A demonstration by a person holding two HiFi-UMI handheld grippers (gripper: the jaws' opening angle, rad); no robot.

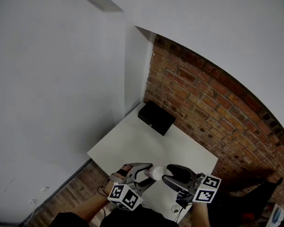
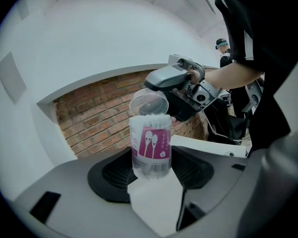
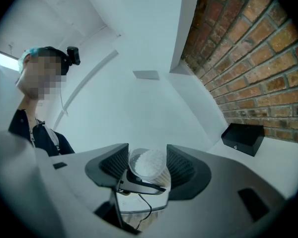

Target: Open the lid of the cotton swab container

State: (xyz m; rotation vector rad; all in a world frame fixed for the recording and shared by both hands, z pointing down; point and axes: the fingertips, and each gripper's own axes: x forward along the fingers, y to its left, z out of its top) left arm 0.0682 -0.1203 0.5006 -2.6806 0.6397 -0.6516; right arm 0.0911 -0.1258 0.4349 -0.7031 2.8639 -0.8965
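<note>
The cotton swab container (image 2: pixel 150 148) is a clear cylinder with a pink label, and my left gripper (image 2: pixel 151 168) is shut on its lower body. Its clear lid (image 2: pixel 149 104) stands tilted up off the mouth, so the white swab tips (image 3: pixel 150 162) show. My right gripper (image 3: pixel 148 165) faces the container's top, and its pads close on the raised lid (image 3: pixel 133 161) at the mouth. In the head view the container (image 1: pixel 155 172) hangs above the table's near edge, between the left gripper (image 1: pixel 146 173) and the right gripper (image 1: pixel 166 175).
The white table (image 1: pixel 146 145) stands against a brick wall (image 1: pixel 203 98). A black box (image 1: pixel 156 117) sits at its far edge, also in the right gripper view as the black box (image 3: pixel 243 138). A small white round thing (image 1: pixel 175 208) lies near the front edge.
</note>
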